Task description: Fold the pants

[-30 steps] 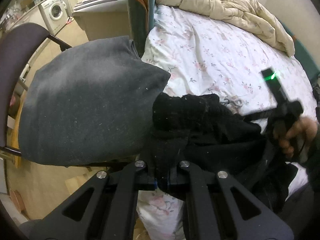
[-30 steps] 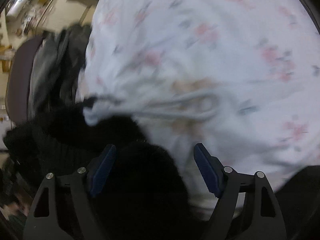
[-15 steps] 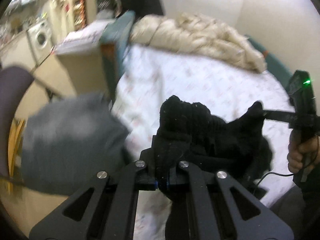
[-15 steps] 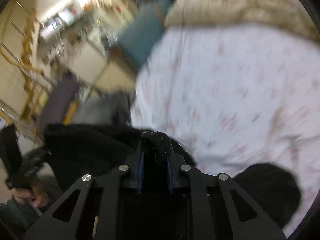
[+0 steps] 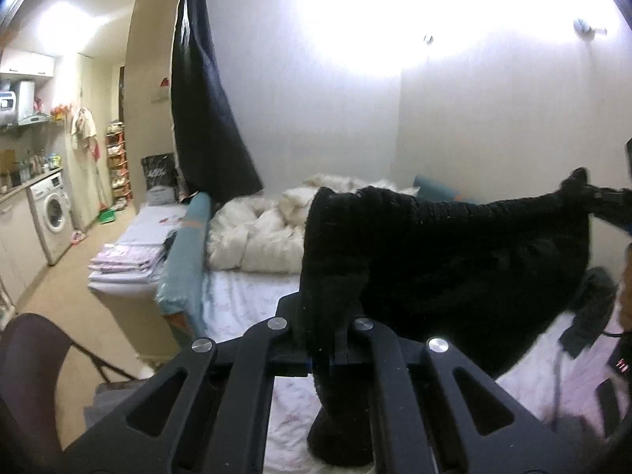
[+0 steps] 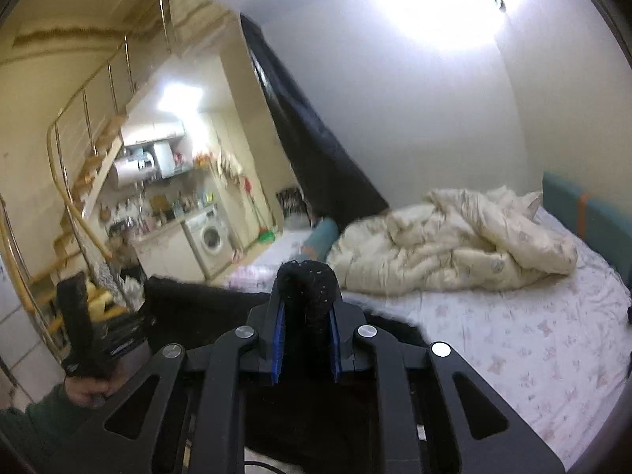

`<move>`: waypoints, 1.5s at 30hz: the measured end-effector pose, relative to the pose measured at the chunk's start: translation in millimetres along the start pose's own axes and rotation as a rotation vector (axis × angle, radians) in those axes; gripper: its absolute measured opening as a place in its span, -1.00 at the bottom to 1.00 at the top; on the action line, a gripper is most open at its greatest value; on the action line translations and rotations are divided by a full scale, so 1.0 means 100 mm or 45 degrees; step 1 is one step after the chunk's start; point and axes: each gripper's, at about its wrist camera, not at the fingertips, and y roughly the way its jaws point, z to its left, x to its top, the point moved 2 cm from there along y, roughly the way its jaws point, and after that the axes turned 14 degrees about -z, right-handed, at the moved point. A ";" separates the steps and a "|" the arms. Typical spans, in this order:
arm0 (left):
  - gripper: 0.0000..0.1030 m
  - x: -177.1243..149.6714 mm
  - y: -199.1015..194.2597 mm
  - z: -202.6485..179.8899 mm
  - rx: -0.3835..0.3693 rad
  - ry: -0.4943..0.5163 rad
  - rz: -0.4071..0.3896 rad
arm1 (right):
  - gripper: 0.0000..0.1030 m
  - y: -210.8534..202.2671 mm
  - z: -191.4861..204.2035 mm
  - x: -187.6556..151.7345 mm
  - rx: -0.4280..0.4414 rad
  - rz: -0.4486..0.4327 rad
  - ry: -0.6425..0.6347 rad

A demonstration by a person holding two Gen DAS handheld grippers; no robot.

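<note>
Left wrist view: left gripper [image 5: 320,349] pinches one end of the black pants [image 5: 454,260], which stretch in the air above the bed [image 5: 245,296] to the right gripper [image 5: 604,201], barely seen at the right edge. Right wrist view: right gripper [image 6: 305,339] clamps a bunched fold of pants [image 6: 306,296]; left gripper [image 6: 85,335] shows in a hand [image 6: 89,389], its jaws probably hidden by cloth. Only this view shows the cream duvet [image 6: 454,245] whole at the bed's head end.

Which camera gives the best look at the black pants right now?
The left wrist view: the black pants hang stretched between both grippers above the bed. The right wrist view shows only a bunched fold in the right gripper and a dark strip.
</note>
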 end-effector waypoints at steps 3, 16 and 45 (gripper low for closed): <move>-0.94 -0.58 0.22 0.12 0.033 0.018 0.174 | -0.64 0.13 -0.05 -0.54 0.006 0.163 0.055; -0.94 -3.23 0.27 0.66 0.172 -0.049 0.961 | -0.22 0.31 -0.21 -3.87 -0.023 1.039 0.487; -0.95 -2.84 0.84 0.78 0.283 -0.005 0.711 | -0.82 0.64 0.52 -4.56 0.343 1.282 0.327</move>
